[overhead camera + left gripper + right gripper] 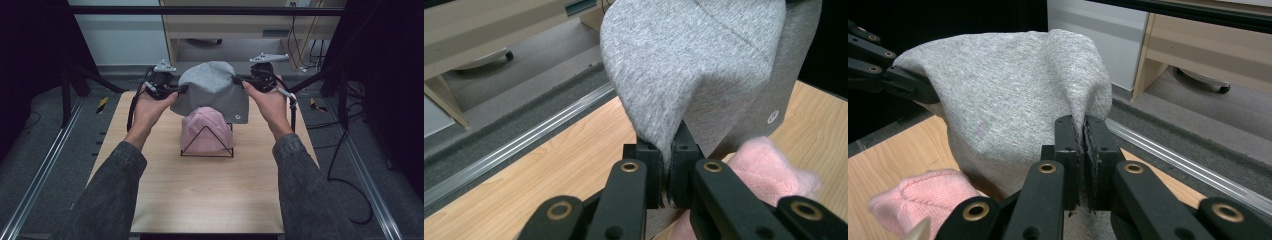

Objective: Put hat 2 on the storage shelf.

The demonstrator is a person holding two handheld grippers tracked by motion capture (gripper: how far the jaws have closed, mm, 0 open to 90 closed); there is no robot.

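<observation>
A grey knit hat hangs stretched between my two grippers above a pink hat that sits on a black wire stand in the middle of the table. My left gripper is shut on the grey hat's left edge; in the left gripper view its jaws pinch the fabric. At the right edge, my right gripper is shut on the same hat, cloth pressed between its jaws. The pink hat lies below the grey one.
The light wooden table has dark floor and metal rails on both sides. A wooden shelf unit and cables stand behind the table. A person's sleeved forearms reach in from the near edge.
</observation>
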